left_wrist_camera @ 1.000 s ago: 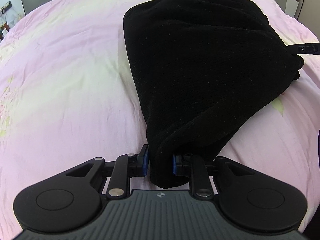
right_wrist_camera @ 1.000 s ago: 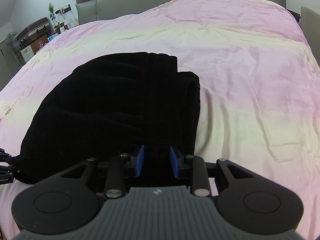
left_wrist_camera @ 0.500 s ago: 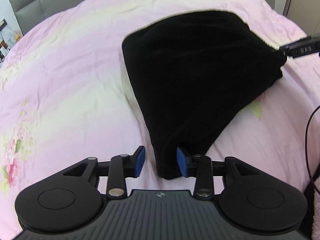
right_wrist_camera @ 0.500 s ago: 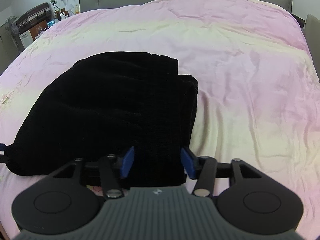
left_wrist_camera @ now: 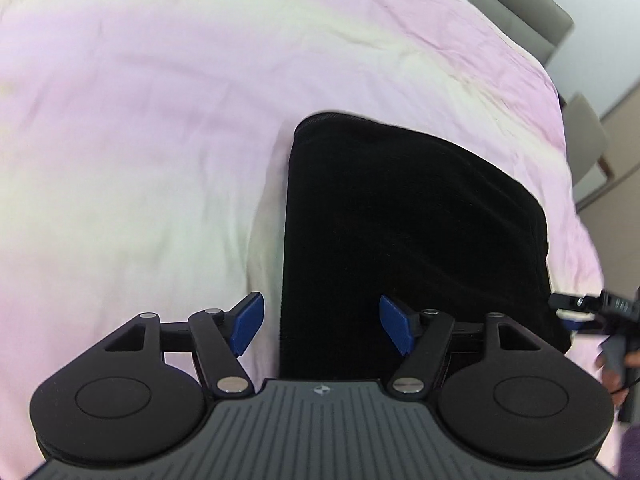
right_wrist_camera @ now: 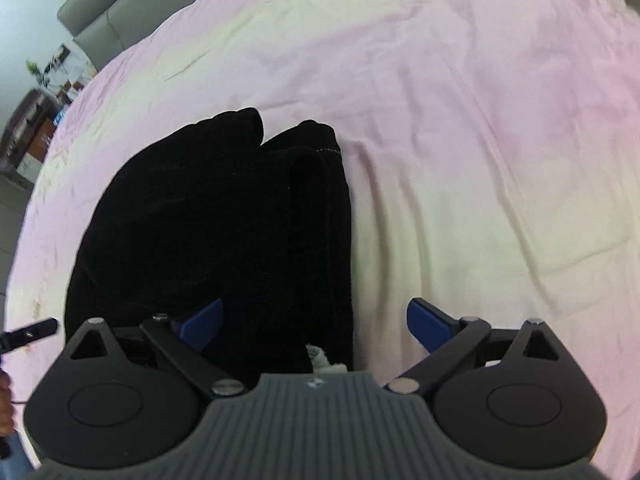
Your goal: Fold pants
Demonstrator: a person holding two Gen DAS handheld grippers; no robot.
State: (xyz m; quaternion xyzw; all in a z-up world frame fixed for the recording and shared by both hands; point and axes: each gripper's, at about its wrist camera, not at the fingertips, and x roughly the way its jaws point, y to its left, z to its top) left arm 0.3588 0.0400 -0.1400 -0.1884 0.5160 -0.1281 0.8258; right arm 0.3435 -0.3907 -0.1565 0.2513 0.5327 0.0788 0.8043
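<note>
Left wrist view: recorded looking down along the left gripper (left_wrist_camera: 320, 326) onto the bed.
Pants, left view: black pants (left_wrist_camera: 412, 236) lay folded in a compact block on the pink and cream bedspread (left_wrist_camera: 140, 140), toward the right half of the picture, the near end running under the gripper body.
Left jaws: stood wide apart, having just been opening; the left blue pad (left_wrist_camera: 248, 322) was over bare bedspread just off the left edge of the cloth, the right pad over the black cloth. The cloth edge lay between them, and neither pad pressed on it.
Other gripper, left view: the tip of the right gripper (left_wrist_camera: 580, 312) showed at the right edge, near the lower right corner of the pants, with part of a hand (left_wrist_camera: 616, 364) below it.
Headboard, left view: grey headboard (left_wrist_camera: 516, 12) at the top right.
Right wrist view: recorded looking down along the right gripper (right_wrist_camera: 314, 324).
Pants, right view: the folded pants (right_wrist_camera: 208, 232) lay left of centre on the bedspread (right_wrist_camera: 480, 120), layered edges visible at the far end and a straight right edge; a small pale tag (right_wrist_camera: 324, 362) showed at the near end.
Right jaws: stood wide apart, having just been opening; the left pad (right_wrist_camera: 200, 324) was over the cloth, the right pad over bare bedspread, the right edge of the pants between them, unclamped.
Other gripper, right view: a finger of the left gripper (right_wrist_camera: 28, 334) entered at the left edge, just beside the pants.
Room, right view: grey headboard (right_wrist_camera: 108, 8) and blurred furniture (right_wrist_camera: 32, 120) at the upper left.
</note>
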